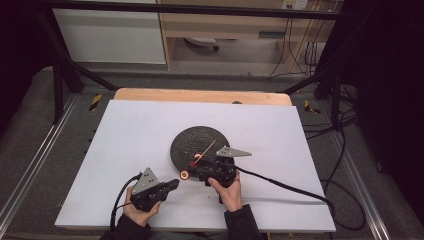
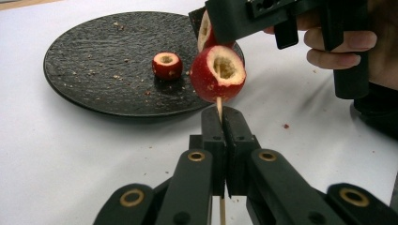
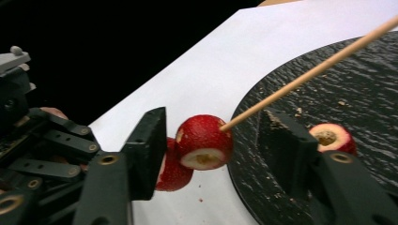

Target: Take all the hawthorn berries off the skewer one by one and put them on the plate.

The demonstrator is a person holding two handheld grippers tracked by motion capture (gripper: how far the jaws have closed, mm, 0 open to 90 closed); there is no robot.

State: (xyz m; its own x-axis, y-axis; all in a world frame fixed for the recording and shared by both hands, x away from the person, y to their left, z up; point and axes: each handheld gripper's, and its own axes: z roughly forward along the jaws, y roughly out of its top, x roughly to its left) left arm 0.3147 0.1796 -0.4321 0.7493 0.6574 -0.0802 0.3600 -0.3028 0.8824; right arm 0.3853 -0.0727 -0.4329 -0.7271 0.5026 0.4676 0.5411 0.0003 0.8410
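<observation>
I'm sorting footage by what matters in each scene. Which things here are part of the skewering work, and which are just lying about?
In the job:
- wooden skewer, clamped in the left gripper
- two cored red fruits threaded on it, between the right gripper jaws
- loose red fruit on the black plate

Lying about:
- crumbs on the white sheet
- cables

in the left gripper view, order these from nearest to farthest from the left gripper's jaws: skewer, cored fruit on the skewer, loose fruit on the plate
1. skewer: clamped between the shut jaws of the left gripper.
2. cored fruit on the skewer: just above the jaw tips.
3. loose fruit: farther back and to the left, on the black plate.
</observation>
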